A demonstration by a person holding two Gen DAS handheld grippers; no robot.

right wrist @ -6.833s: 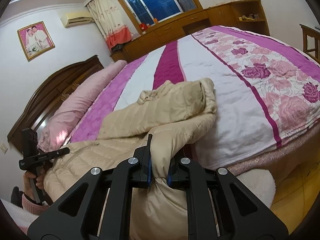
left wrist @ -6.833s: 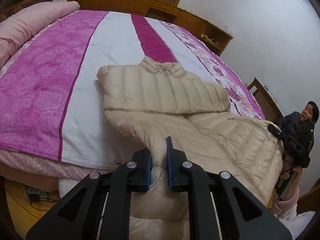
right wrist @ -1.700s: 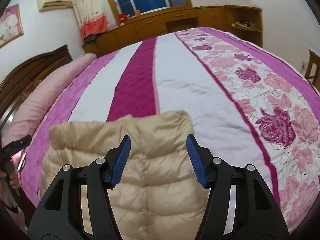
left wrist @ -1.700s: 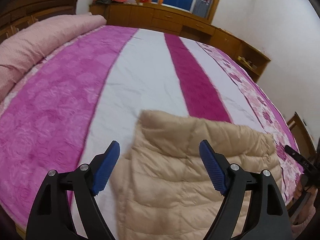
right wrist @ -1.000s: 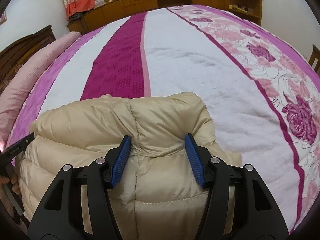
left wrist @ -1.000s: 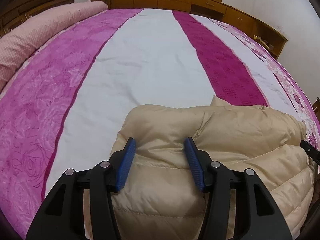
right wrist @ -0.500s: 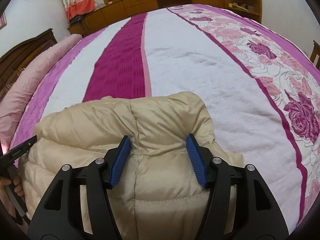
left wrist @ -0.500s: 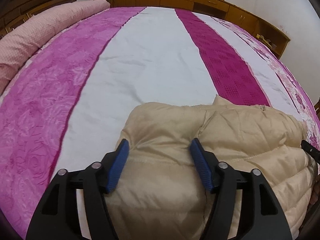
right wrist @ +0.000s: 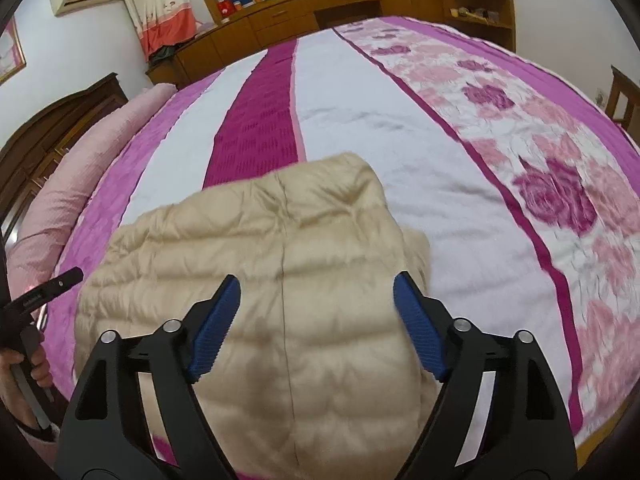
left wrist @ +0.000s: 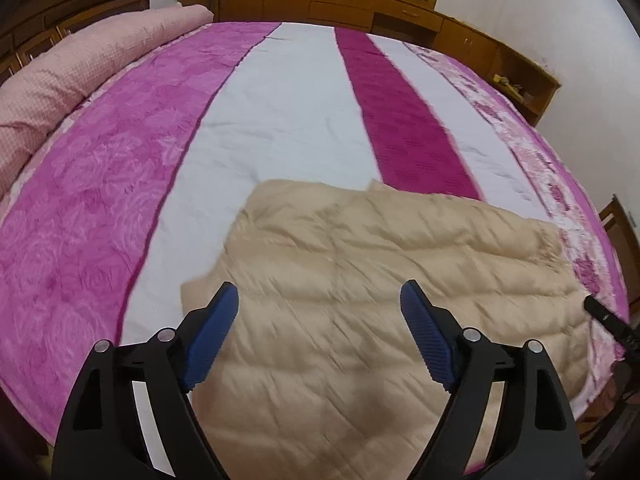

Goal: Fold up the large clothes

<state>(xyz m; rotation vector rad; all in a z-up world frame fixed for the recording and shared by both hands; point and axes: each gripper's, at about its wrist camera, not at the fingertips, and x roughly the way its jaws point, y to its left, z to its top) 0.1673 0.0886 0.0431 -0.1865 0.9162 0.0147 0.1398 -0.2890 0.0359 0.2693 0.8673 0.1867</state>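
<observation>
A beige quilted down jacket [left wrist: 360, 280] lies folded flat near the front edge of the bed. It also shows in the right wrist view [right wrist: 280, 280]. My left gripper [left wrist: 320, 312] is open wide and empty, held above the jacket's left part. My right gripper [right wrist: 316, 304] is open wide and empty, held above the jacket's right part. Neither gripper touches the fabric. The other gripper's tip [left wrist: 600, 312] shows at the right edge of the left wrist view, and at the left edge of the right wrist view [right wrist: 44, 292].
The bed cover [left wrist: 280, 100] has pink, white and magenta stripes, with a rose print at the right [right wrist: 552, 196]. A rolled pink quilt [left wrist: 72, 68] lies along the left. Wooden cabinets [left wrist: 340, 0] line the far wall. A wooden chair [right wrist: 624, 96] stands at the right.
Both grippers have opened wider and lifted back off the jacket. The raised fold under them half a second ago now lies flatter on the bed.
</observation>
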